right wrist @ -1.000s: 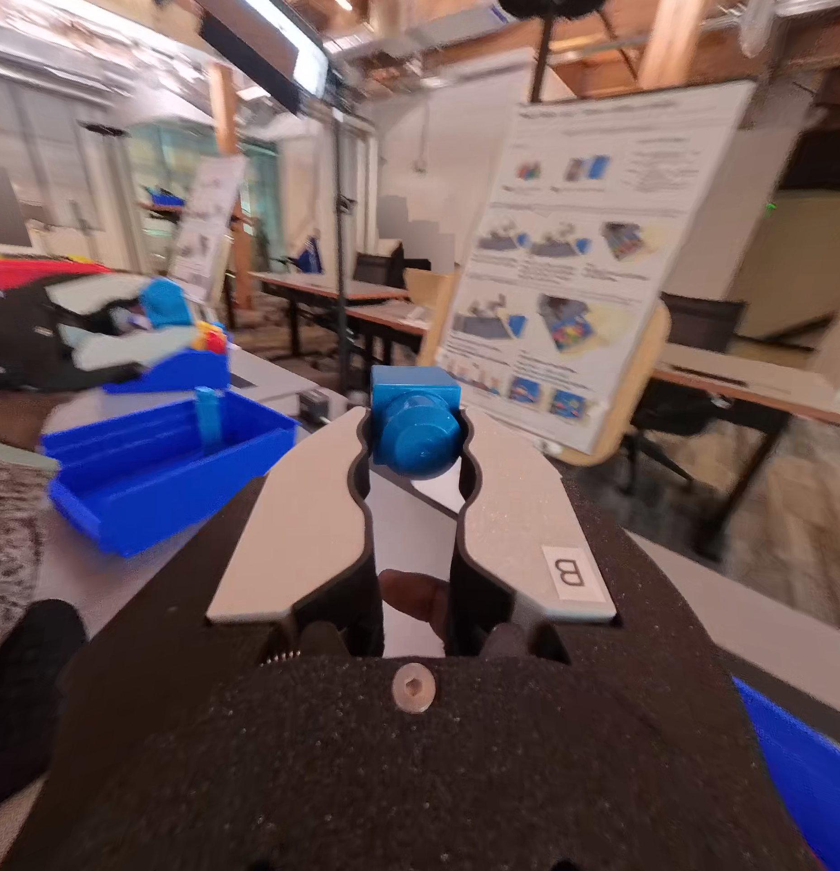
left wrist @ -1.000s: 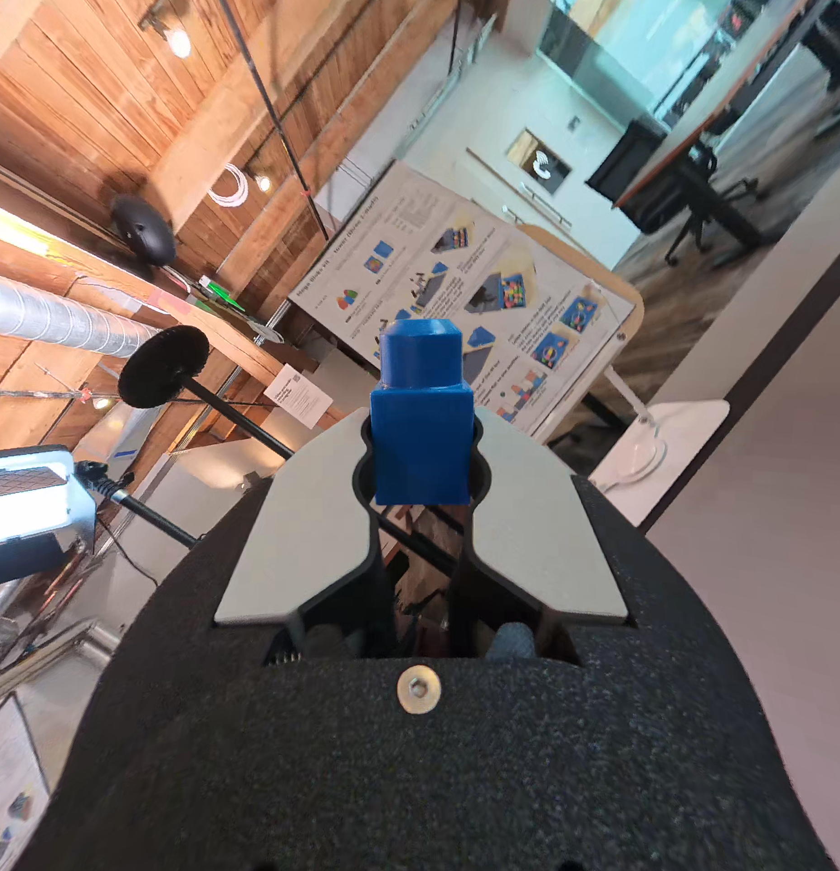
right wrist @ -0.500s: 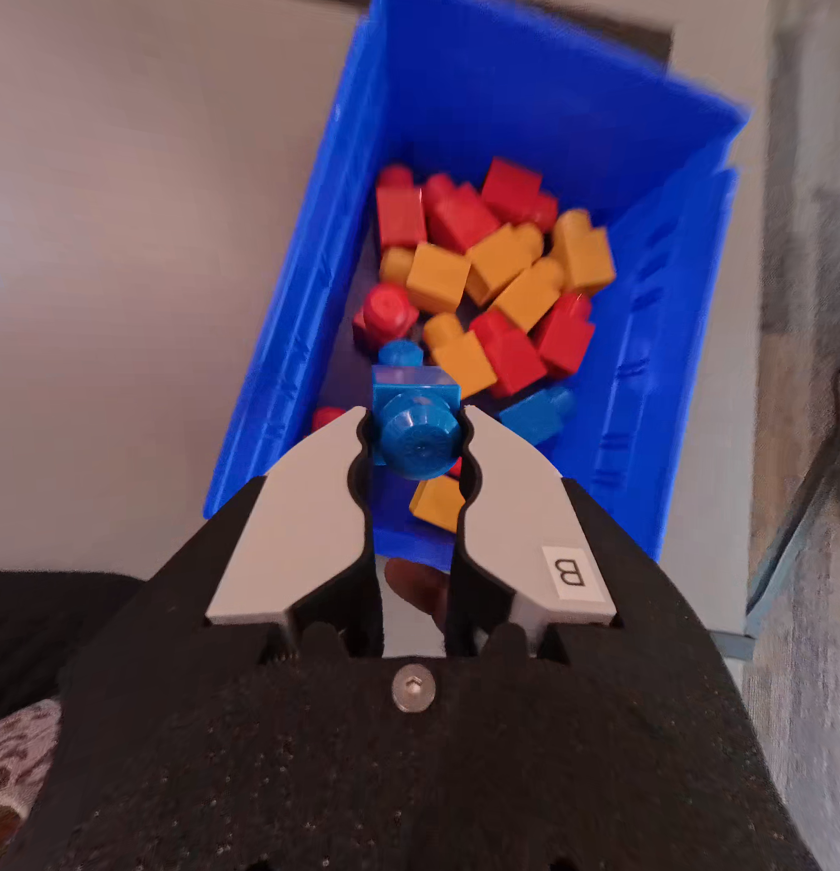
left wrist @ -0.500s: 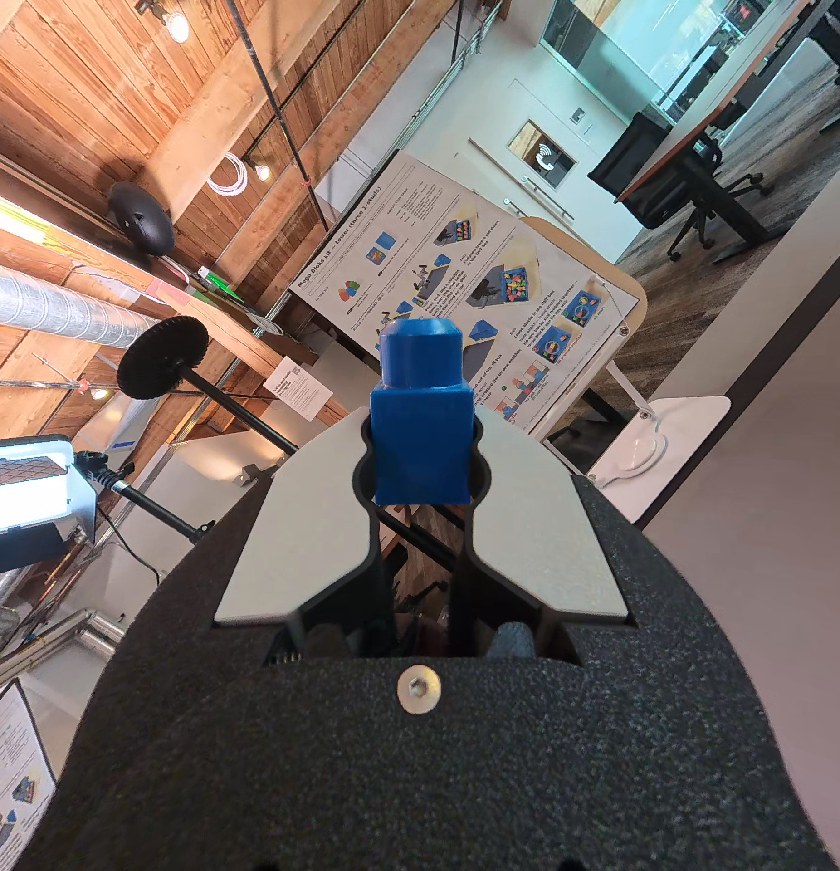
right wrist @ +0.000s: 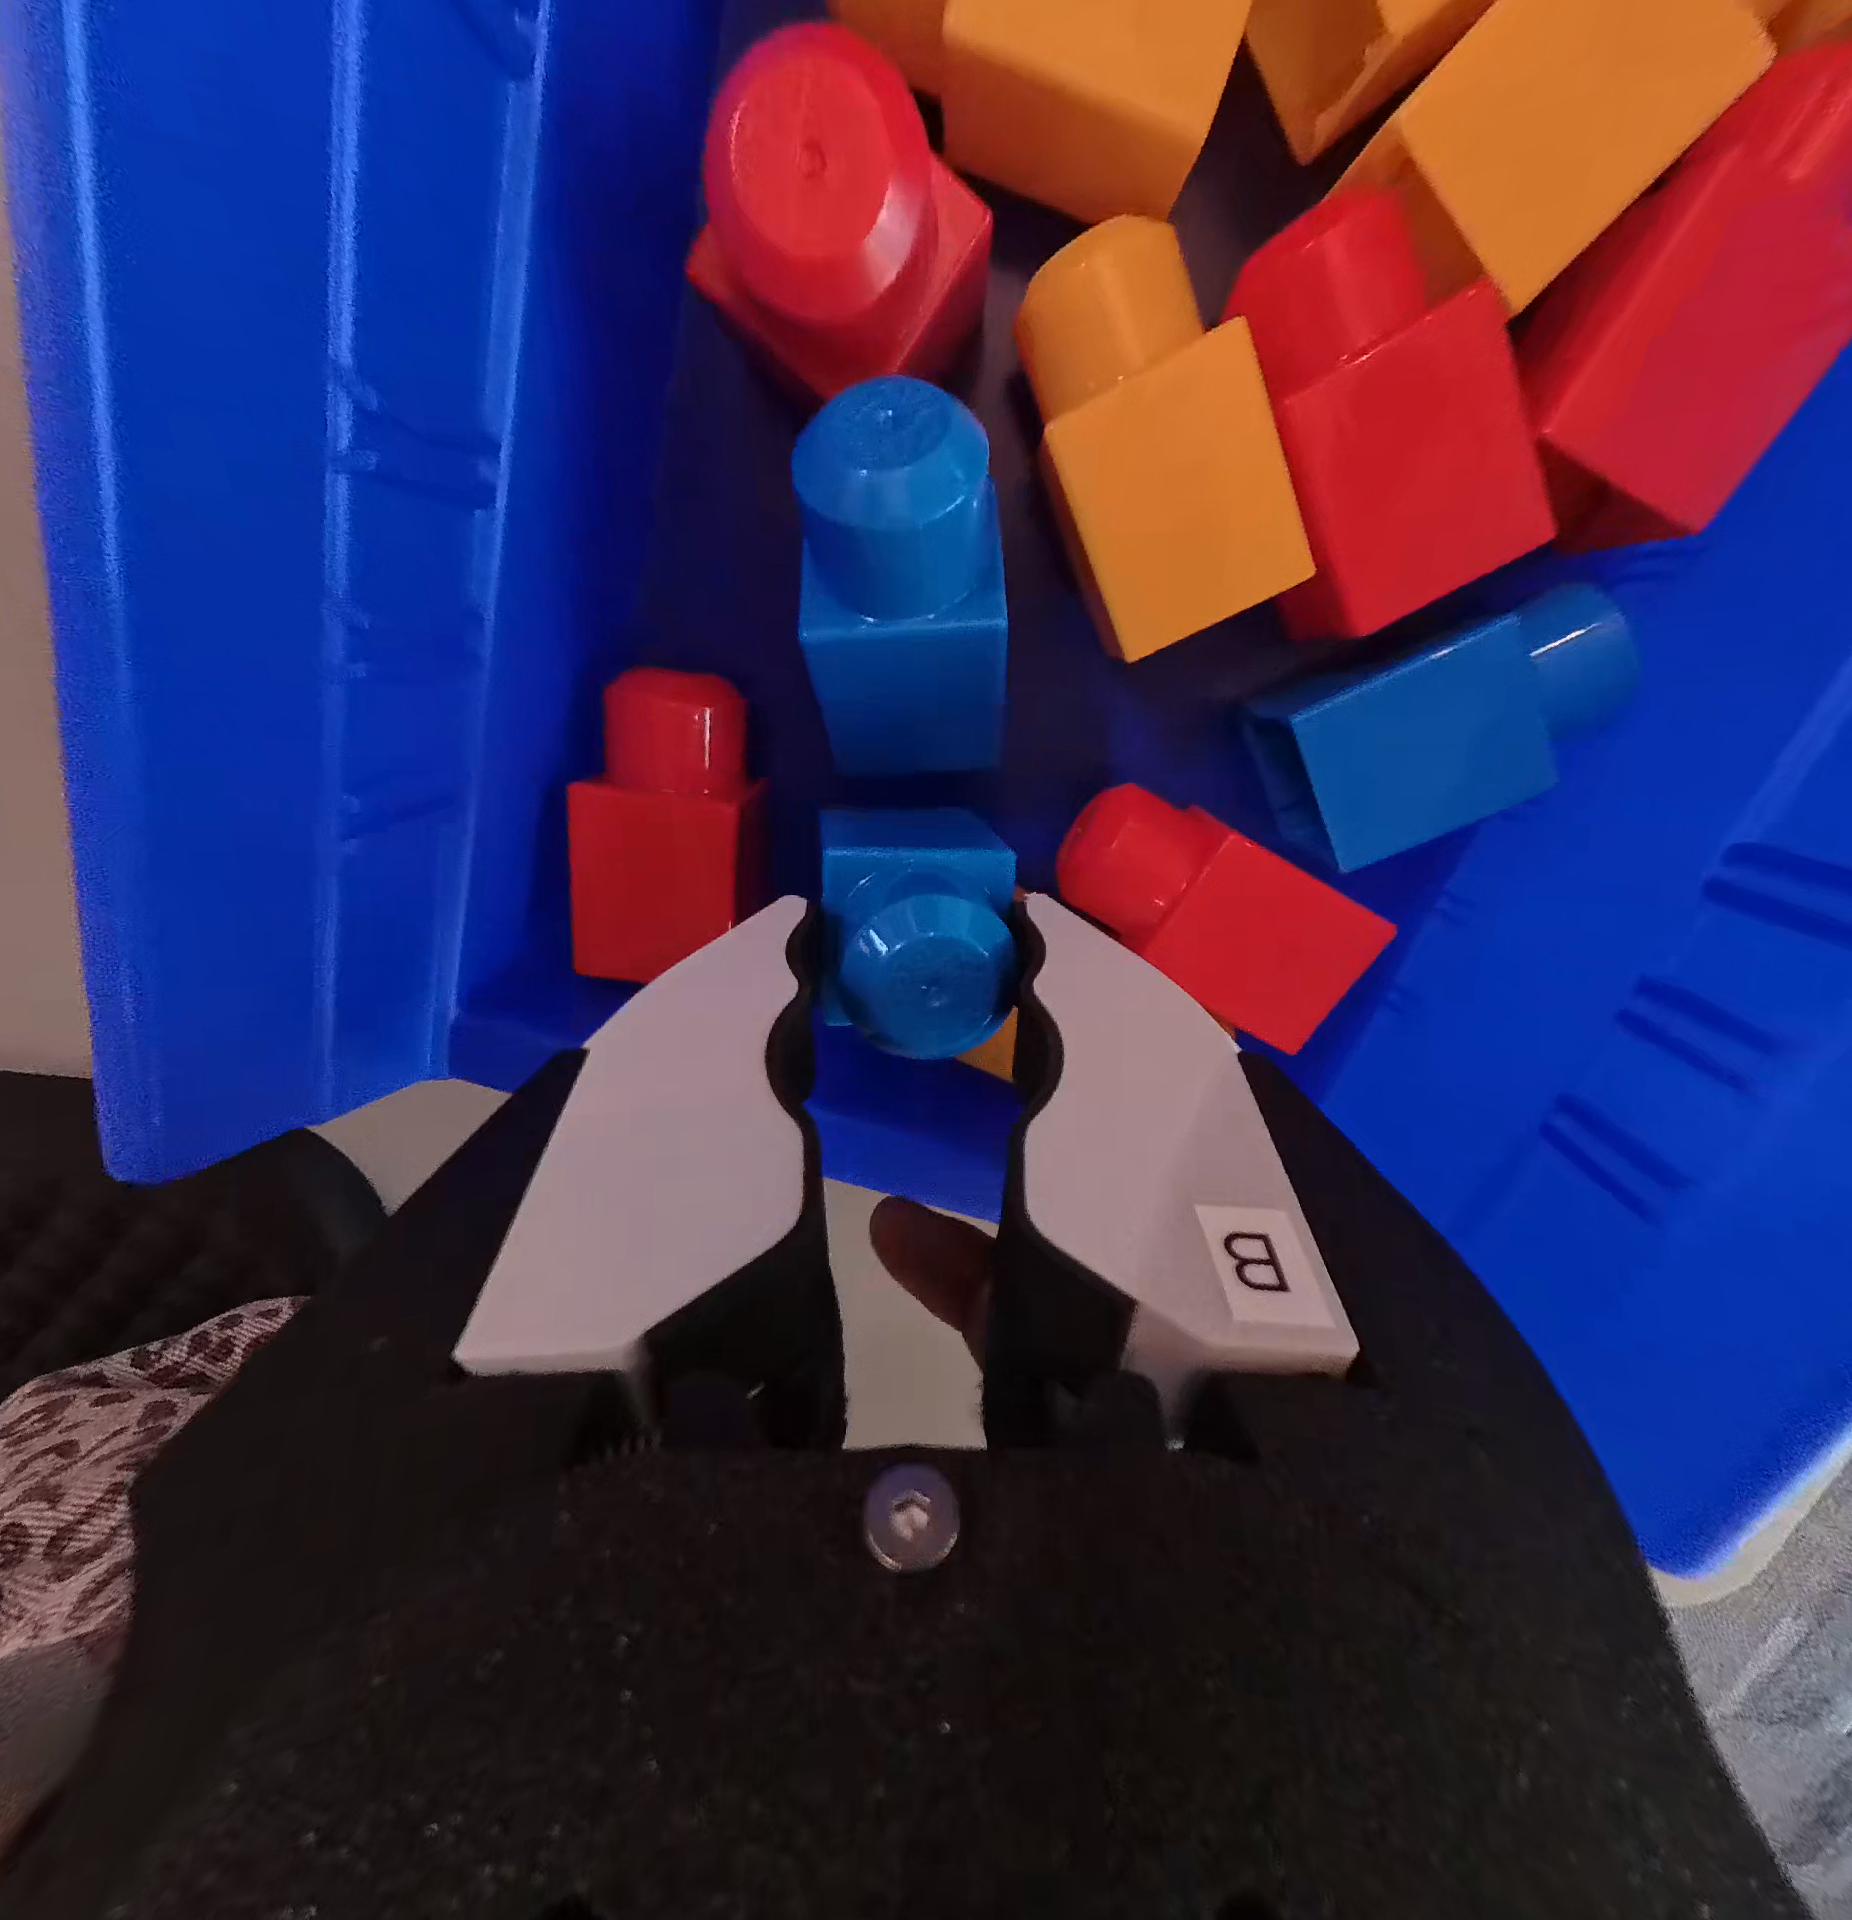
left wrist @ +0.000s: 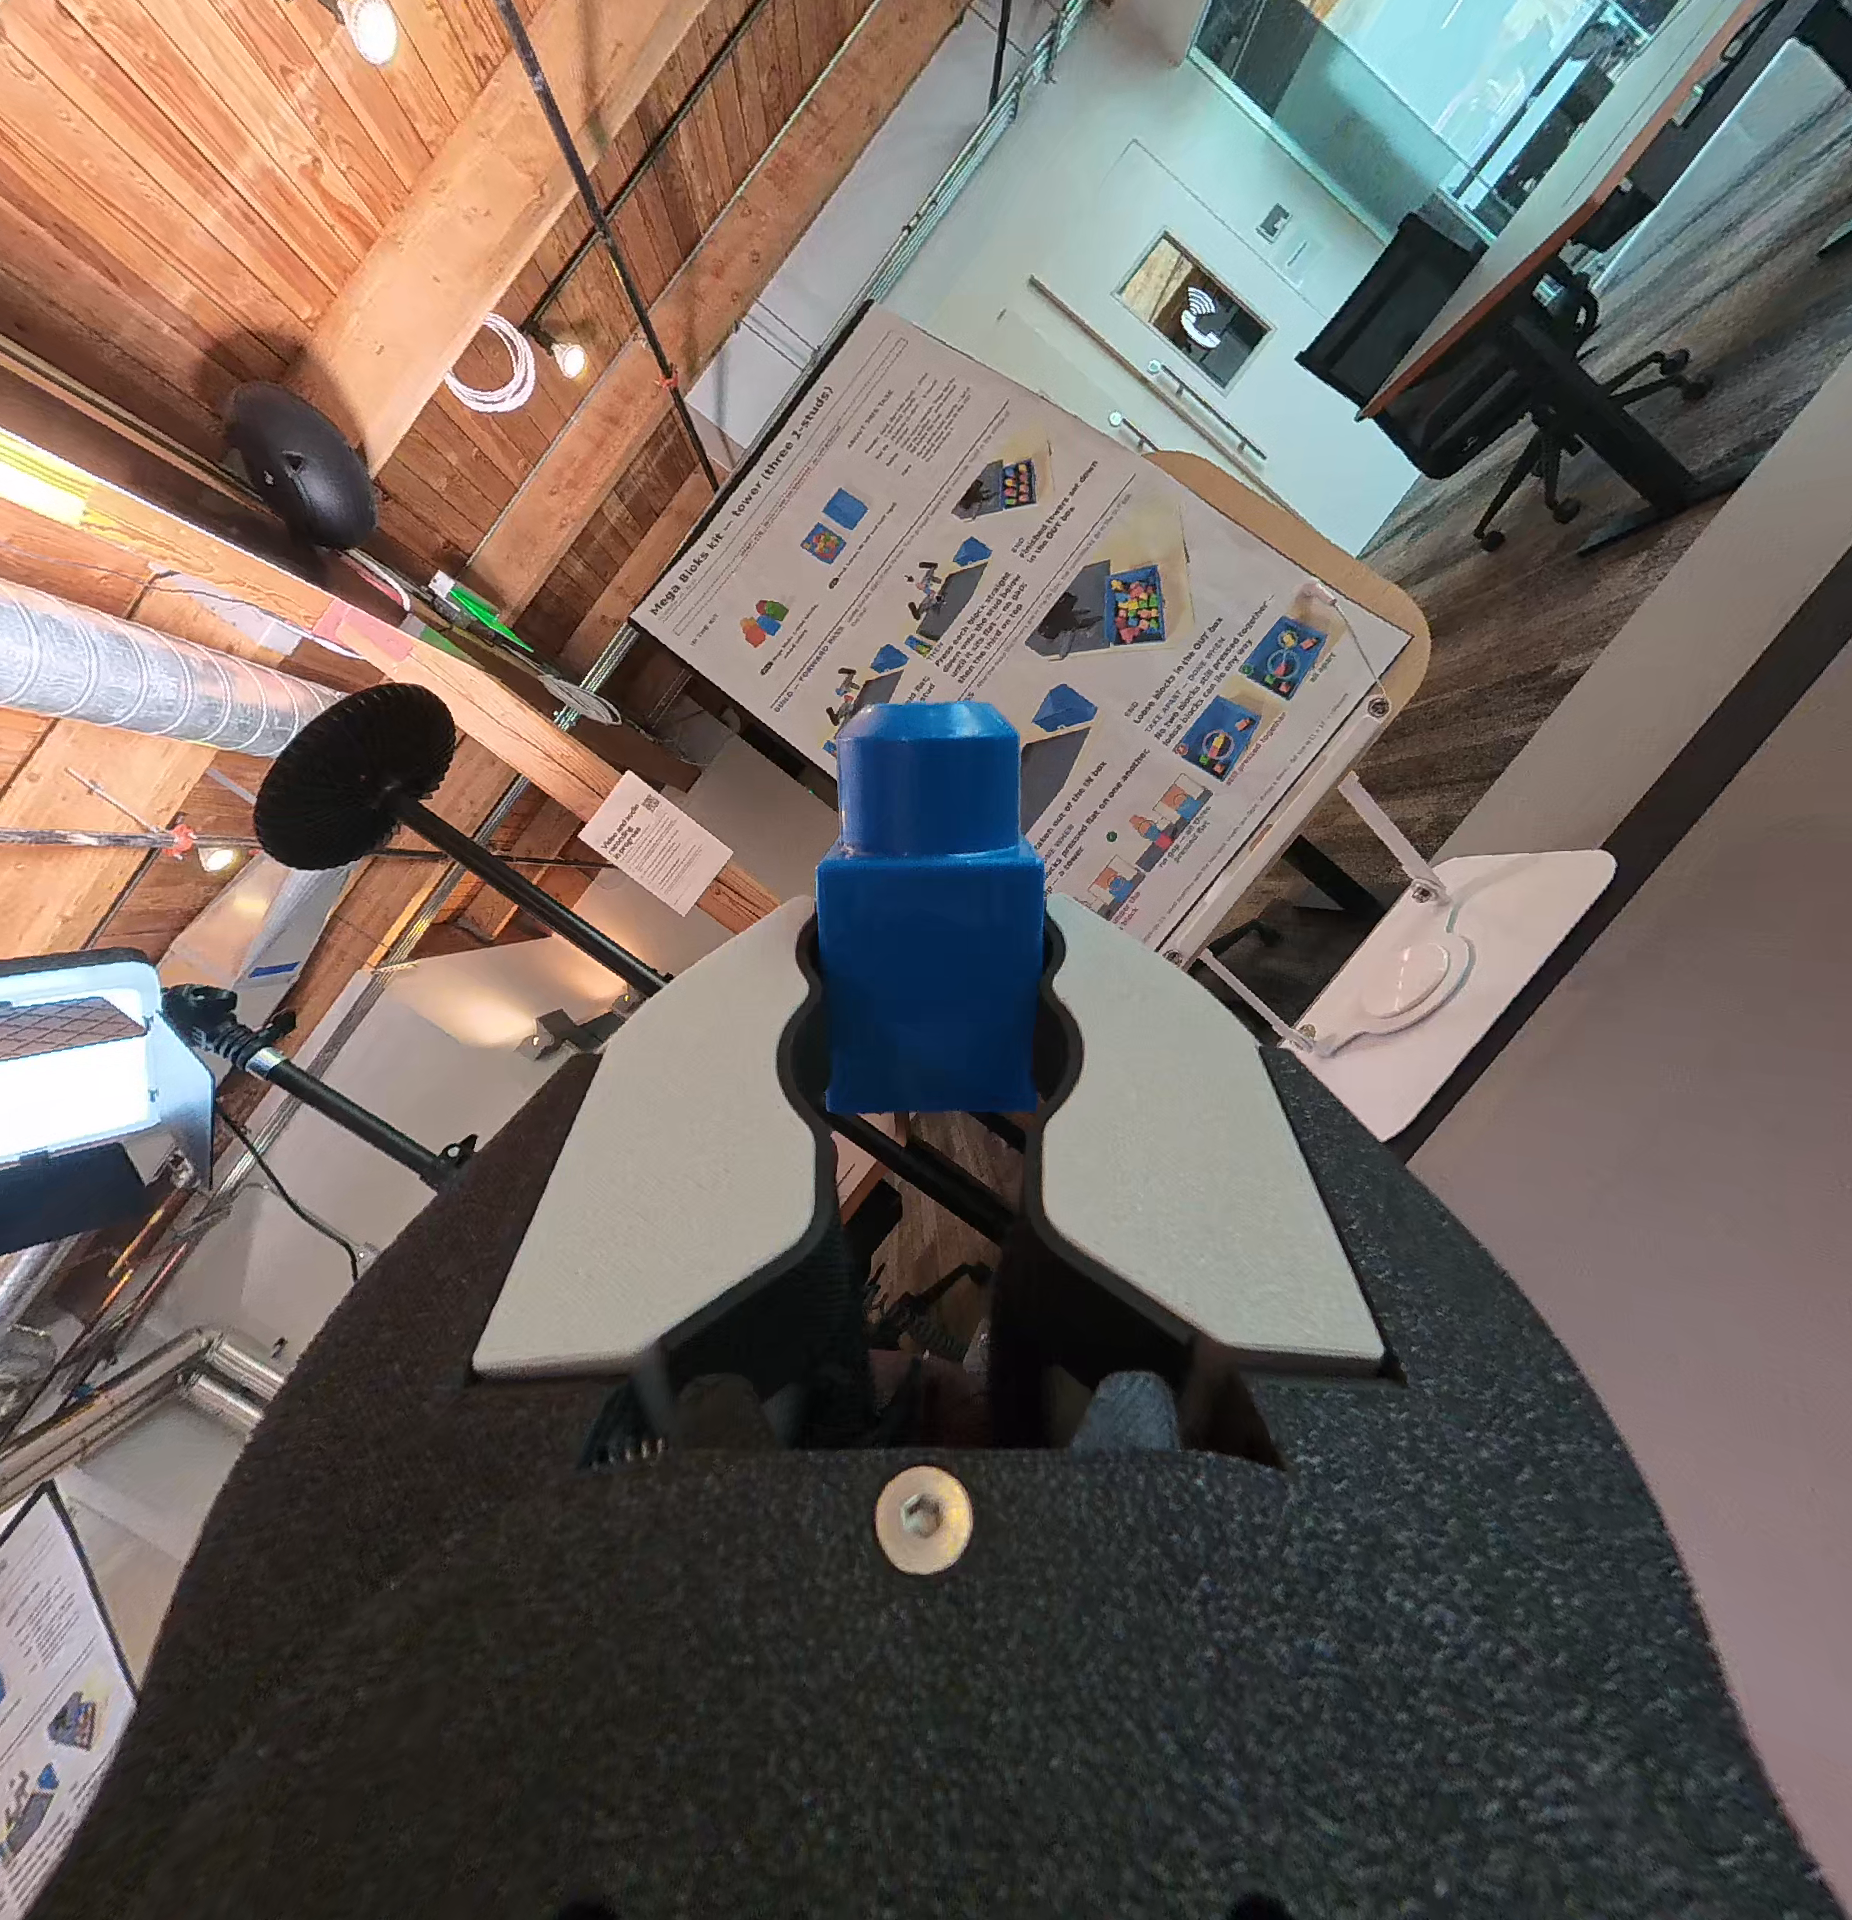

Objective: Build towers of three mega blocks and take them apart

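Note:
My left gripper [left wrist: 929, 966] is shut on a dark blue block [left wrist: 927, 914], stud pointing away, held up in the air and tilted toward the ceiling. My right gripper [right wrist: 917, 961] is shut on a light blue block [right wrist: 917, 935], stud toward the camera, held low inside a blue bin [right wrist: 278, 520]. The bin holds several loose red, orange and light blue blocks. A light blue block [right wrist: 901, 592] lies just beyond the held one, a red block [right wrist: 662, 831] to its left and another red block [right wrist: 1223, 914] to its right.
A poster board on a stand [left wrist: 1036, 665] and a white stand base [left wrist: 1441, 966] sit on the pale table [left wrist: 1680, 1143] ahead of the left gripper. A light panel [left wrist: 60, 1060] and a black pole [left wrist: 486, 883] are at left. A patterned sleeve [right wrist: 60, 1455] is at lower left. My hands' fingertips stand some 55 centimeters from each other.
My right gripper swung from facing the room down into the blue bin and came close over the blocks, still holding the light blue block. The left gripper has barely moved.

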Tool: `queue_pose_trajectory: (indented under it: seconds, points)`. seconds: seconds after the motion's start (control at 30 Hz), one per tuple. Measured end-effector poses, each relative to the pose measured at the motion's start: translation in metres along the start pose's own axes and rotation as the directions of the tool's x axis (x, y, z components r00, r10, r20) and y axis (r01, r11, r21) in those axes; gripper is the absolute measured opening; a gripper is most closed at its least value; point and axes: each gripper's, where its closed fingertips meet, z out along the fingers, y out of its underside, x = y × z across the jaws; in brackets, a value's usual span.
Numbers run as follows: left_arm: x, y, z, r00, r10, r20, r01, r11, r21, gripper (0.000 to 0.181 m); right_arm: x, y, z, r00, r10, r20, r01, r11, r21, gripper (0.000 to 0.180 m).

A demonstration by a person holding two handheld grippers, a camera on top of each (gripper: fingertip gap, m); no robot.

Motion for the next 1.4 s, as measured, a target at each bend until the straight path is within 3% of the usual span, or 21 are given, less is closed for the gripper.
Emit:
queue_pose_trajectory:
  seconds: [0.03, 0.23, 0.37, 0.43, 0.53, 0.63, 0.73, 0.83, 0.97, 1.33, 1.4]
  points:
    - [0.000, 0.001, 0.000, 1.000, -0.001, 0.001, 0.001, 1.000, -0.001, 0.035, -0.001, 0.000, 0.002, 1.000, 0.003, 0.007, -0.003, 1.000, -0.011, 0.033]
    - [0.001, 0.000, 0.000, 1.000, -0.012, -0.013, 0.012, 1.000, 0.002, 0.035, 0.005, -0.009, -0.014, 0.998, 0.030, -0.062, -0.026, 0.998, 0.055, 0.053]
    - [0.006, -0.007, 0.002, 0.999, -0.009, -0.031, 0.010, 1.000, 0.026, 0.035, -0.009, -0.046, -0.069, 0.986, -0.049, -0.160, 0.103, 0.933, 0.344, 0.063]
    - [0.010, -0.012, 0.004, 0.999, -0.003, -0.042, 0.004, 0.999, 0.036, 0.035, -0.032, -0.077, -0.111, 0.973, -0.103, -0.208, 0.203, 0.813, 0.546, 0.065]
    - [0.019, -0.019, 0.006, 0.998, 0.015, -0.063, -0.012, 0.999, 0.050, 0.035, -0.094, -0.116, -0.178, 0.937, -0.250, -0.245, 0.341, 0.488, 0.804, 0.065]
    - [0.029, -0.029, 0.010, 0.995, 0.029, -0.094, -0.022, 0.997, 0.074, 0.035, -0.168, -0.124, -0.227, 0.865, -0.456, -0.207, 0.318, 0.182, 0.930, 0.063]
    - [0.040, -0.038, 0.013, 0.992, 0.054, -0.115, -0.043, 0.994, 0.100, 0.035, -0.226, -0.117, -0.256, 0.771, -0.619, -0.150, 0.213, 0.028, 0.977, 0.063]
    - [0.051, -0.045, 0.018, 0.988, 0.092, -0.126, -0.078, 0.991, 0.113, 0.035, -0.268, -0.111, -0.274, 0.686, -0.726, -0.056, 0.074, -0.007, 0.997, 0.065]
    - [0.065, -0.049, 0.024, 0.977, 0.161, -0.140, -0.145, 0.983, 0.114, 0.035, -0.312, -0.104, -0.275, 0.558, -0.830, 0.015, 0.007, 0.023, 1.000, 0.062]
    - [0.088, -0.065, 0.025, 0.950, 0.258, -0.176, -0.228, 0.959, 0.171, 0.035, -0.397, -0.114, -0.220, 0.475, -0.880, -0.006, 0.188, 0.095, 0.978, 0.062]
    - [0.092, -0.067, 0.025, 0.948, 0.251, -0.195, -0.216, 0.959, 0.184, 0.035, -0.402, -0.118, -0.214, 0.493, -0.870, -0.030, 0.209, 0.084, 0.974, 0.048]
